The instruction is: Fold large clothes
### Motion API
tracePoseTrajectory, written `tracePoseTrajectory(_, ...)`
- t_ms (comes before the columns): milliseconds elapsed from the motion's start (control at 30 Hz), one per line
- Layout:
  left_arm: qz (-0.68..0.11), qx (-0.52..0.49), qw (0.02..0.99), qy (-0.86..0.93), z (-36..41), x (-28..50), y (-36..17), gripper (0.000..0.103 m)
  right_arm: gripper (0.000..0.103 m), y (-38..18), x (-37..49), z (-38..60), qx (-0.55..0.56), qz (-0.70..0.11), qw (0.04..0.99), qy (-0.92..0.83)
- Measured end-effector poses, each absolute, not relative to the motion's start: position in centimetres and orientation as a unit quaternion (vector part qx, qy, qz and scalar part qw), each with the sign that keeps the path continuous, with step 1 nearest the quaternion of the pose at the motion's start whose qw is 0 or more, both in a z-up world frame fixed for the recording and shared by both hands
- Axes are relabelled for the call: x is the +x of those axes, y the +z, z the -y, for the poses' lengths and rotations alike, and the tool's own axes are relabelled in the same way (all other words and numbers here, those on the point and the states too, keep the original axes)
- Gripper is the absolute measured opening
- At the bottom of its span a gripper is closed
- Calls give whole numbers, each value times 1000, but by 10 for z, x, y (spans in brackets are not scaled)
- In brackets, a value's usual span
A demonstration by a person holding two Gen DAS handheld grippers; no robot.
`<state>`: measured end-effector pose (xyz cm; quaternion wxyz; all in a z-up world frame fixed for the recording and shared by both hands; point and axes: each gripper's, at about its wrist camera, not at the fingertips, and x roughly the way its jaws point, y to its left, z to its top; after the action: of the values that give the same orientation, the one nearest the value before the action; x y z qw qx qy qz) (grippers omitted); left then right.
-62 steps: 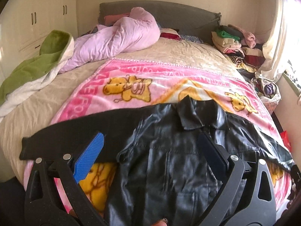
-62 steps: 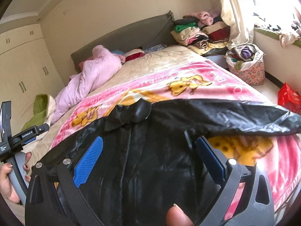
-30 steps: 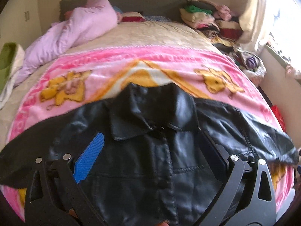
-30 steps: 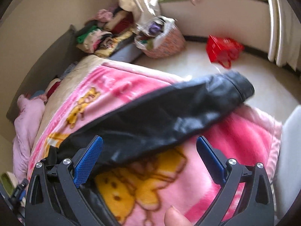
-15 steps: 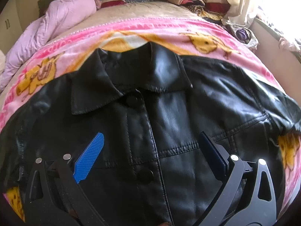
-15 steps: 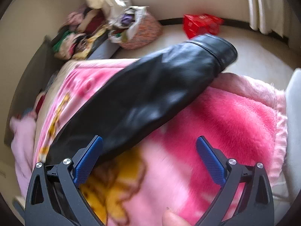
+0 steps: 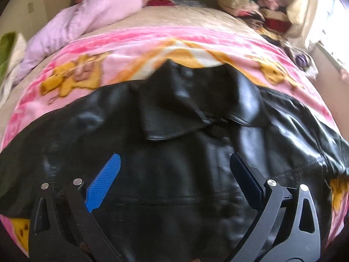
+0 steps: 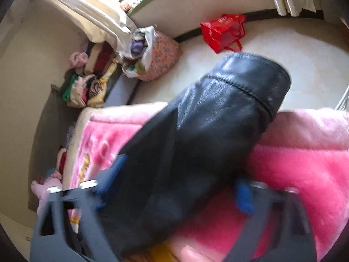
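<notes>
Black jacket (image 7: 174, 152) flat on pink blanket (image 7: 130, 43). Sleeve (image 8: 207, 131) runs toward 1 o'clock from right gripper (image 8: 178, 187), nearer, wide open, empty. Left gripper (image 7: 174, 174) open, empty, over chest.
</notes>
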<state>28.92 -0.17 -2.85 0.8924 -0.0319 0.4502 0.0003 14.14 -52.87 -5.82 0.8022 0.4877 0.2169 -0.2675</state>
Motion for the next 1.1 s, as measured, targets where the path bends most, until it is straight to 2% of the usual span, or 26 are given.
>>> tracePoseTrajectory(67,-449,-58,891,7,-16,289,-26,94,26,-52,142,528,487,-207,810,-251)
tracePoseTrajectory(100,-448,-68,891,10,-24,288,-25,94,23,-45,143,525,476,-204,819,-246)
tracePoseTrajectory(300,-429,-112,896,31,-60,283,-8,94,11,17,151,491,404,-171,881,-178)
tracePoseTrajectory(600,-420,-143,894,55,-89,272,3,94,6,94,194,404,297,-158,936,-104)
tracePoseTrajectory(767,-397,-148,903,74,-109,264,18,94,6,118,210,348,247,-152,955,-60)
tracePoseTrajectory(1100,-366,-234,900,33,-155,250,26,94,6,142,228,221,132,-148,979,50)
